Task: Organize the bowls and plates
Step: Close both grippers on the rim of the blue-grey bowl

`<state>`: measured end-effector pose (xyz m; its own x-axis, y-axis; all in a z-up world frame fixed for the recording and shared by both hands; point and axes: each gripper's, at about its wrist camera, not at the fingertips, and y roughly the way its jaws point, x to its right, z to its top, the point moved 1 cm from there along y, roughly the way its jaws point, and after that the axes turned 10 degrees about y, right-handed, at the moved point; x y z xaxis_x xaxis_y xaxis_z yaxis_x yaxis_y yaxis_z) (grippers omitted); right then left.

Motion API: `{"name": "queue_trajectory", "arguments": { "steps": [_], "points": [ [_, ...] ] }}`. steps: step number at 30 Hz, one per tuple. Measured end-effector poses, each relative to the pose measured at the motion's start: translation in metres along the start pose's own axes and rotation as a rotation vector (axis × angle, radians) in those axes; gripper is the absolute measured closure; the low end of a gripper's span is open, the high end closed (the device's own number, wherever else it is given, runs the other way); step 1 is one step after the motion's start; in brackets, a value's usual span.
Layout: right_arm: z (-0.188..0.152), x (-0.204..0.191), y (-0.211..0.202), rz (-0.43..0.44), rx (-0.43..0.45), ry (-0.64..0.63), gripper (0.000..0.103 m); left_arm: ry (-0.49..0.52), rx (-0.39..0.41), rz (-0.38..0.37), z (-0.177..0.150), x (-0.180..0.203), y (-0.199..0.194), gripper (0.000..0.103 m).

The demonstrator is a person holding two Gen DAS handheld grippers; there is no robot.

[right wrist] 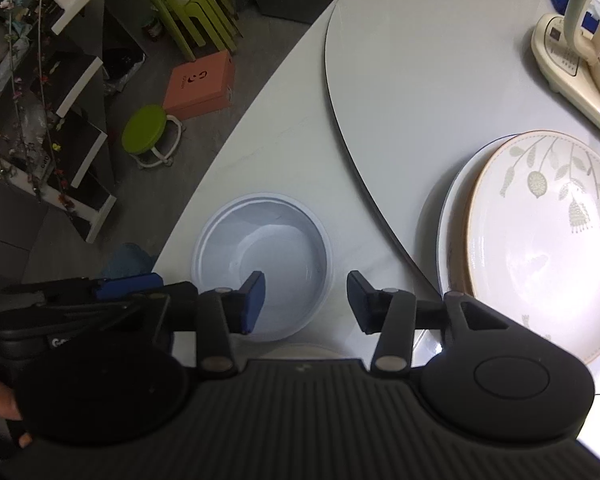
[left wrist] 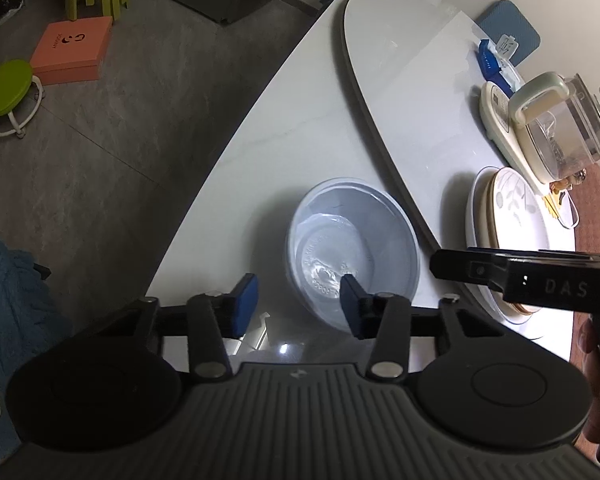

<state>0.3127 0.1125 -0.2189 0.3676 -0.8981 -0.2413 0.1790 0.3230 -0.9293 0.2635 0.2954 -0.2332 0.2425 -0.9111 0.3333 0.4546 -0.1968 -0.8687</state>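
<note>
The plates [right wrist: 540,240] already sit stacked on the turntable [right wrist: 420,80], while the clear bowl [left wrist: 352,252] stands alone on the table [left wrist: 260,140] near its edge. The left gripper [left wrist: 298,302] and right gripper [right wrist: 306,300] straddle its rim, fingers narrowed with nothing held; the bowl is left to put away

Your left wrist camera looks steeply down along its own fingers, close above the table [left wrist: 268,128] edge, with the clear bowl [left wrist: 352,248] just ahead and floor to its left. Your right wrist camera faces much the same way from a spot further right, equally near, with the leaf-patterned plate [right wrist: 540,240] large at its right. Both views share the bowl, the plate stack, the turntable [right wrist: 420,60], the orange box [left wrist: 74,48] and green stool [right wrist: 146,130].
</note>
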Motion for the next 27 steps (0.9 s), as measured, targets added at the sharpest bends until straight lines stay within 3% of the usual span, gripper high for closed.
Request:
{"name": "queue_trajectory", "arguments": {
  "steps": [13, 19, 27],
  "points": [
    [0.008, 0.003, 0.033, -0.061, -0.052, -0.022, 0.070, -0.016, -0.011, -0.050, 0.009, -0.002, 0.029, 0.072],
    [0.009, 0.000, 0.040, -0.031, -0.083, -0.007, 0.072, -0.015, -0.030, -0.049, 0.014, 0.001, 0.032, 0.072],
    [0.012, 0.005, 0.025, -0.011, -0.054, 0.013, 0.072, -0.018, -0.016, -0.054, 0.018, 0.005, 0.021, 0.072]
  ]
}}
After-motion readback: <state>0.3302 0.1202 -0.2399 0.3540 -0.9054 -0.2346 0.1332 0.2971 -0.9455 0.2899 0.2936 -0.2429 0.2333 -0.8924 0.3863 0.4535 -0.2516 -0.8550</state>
